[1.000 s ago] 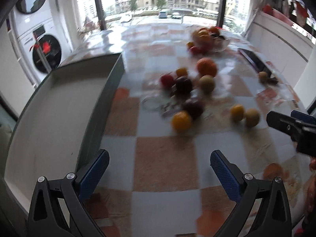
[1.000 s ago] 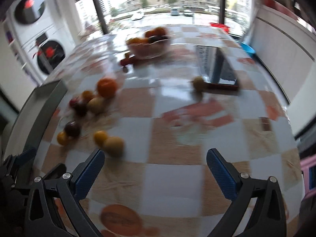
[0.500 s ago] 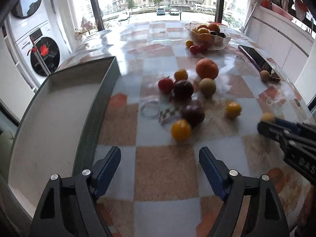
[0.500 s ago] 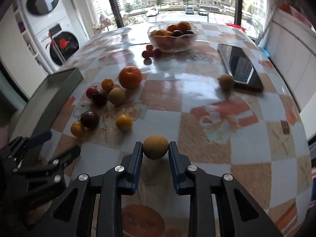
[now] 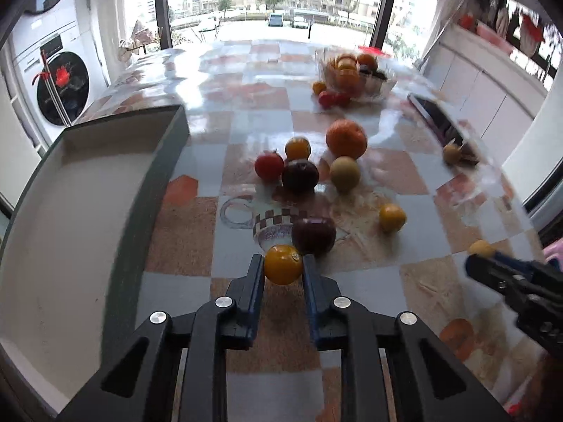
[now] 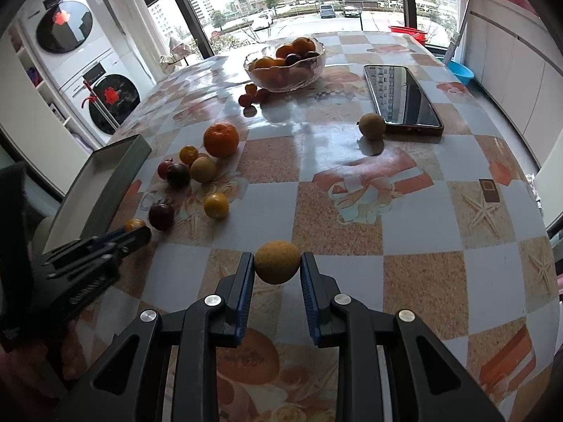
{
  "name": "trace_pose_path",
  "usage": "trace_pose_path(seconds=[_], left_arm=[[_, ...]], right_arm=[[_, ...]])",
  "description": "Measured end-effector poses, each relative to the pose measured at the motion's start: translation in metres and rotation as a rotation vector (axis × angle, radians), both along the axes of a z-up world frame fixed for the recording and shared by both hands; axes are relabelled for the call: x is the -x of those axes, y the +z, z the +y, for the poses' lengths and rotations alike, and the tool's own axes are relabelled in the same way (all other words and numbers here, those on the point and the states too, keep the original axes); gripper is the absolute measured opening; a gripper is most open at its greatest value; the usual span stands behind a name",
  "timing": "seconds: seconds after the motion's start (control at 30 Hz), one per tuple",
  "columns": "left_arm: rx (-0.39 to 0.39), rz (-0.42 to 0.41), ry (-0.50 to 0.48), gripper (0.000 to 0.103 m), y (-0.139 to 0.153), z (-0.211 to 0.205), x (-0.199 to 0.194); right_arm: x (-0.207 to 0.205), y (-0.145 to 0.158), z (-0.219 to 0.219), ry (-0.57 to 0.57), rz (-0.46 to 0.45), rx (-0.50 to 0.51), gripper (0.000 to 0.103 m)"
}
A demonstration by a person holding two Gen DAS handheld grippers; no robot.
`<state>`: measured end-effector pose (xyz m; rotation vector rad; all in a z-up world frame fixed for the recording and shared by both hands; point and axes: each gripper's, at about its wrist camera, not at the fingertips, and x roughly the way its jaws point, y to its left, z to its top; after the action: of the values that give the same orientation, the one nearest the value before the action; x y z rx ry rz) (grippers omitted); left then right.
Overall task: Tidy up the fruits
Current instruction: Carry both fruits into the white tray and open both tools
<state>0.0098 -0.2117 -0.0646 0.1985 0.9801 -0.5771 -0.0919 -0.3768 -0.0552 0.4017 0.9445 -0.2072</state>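
My left gripper point(image 5: 283, 267) is shut on a small yellow-orange fruit point(image 5: 282, 263), just in front of a dark plum point(image 5: 313, 234). My right gripper point(image 6: 277, 263) is shut on a tan round fruit point(image 6: 277, 261) above the checked tablecloth. Loose fruit lies in a cluster: a large orange point(image 6: 221, 139), a tan pear-like fruit point(image 6: 203, 169), a dark plum point(image 6: 178, 174), a red fruit point(image 6: 164, 168), a yellow fruit point(image 6: 216, 205). A grey tray point(image 5: 70, 218) stands at the left, with nothing in the part that shows.
A glass bowl of fruit point(image 6: 285, 66) stands at the far end with small red fruits point(image 6: 252, 96) beside it. A black phone point(image 6: 401, 96) lies at the right with a tan fruit point(image 6: 371, 125) next to it. Washing machines point(image 6: 102, 102) stand beyond the table's left edge.
Both grippers were open a second ago. The right one closed on the tan fruit half a second ago; the left has since moved forward and closed on the yellow-orange fruit.
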Motion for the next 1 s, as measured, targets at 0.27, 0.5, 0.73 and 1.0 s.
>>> trace_pose_path(seconds=[0.27, 0.5, 0.73, 1.0], left_arm=[[0.054, -0.083, 0.059, 0.023, 0.043, 0.052, -0.004], [0.004, -0.104, 0.185, 0.023, 0.039, 0.114, -0.024], [-0.031, -0.097, 0.285, 0.023, 0.026, 0.162, -0.04], [-0.039, -0.05, 0.326, 0.023, 0.005, 0.185, -0.049]], right_arm=[[-0.018, 0.017, 0.035, 0.072, -0.011, 0.003, 0.029], [-0.046, 0.026, 0.09, 0.186, -0.008, 0.01, 0.029], [-0.083, 0.036, 0.149, 0.306, -0.003, -0.009, 0.029], [-0.122, 0.028, 0.214, 0.43, 0.027, -0.023, 0.029]])
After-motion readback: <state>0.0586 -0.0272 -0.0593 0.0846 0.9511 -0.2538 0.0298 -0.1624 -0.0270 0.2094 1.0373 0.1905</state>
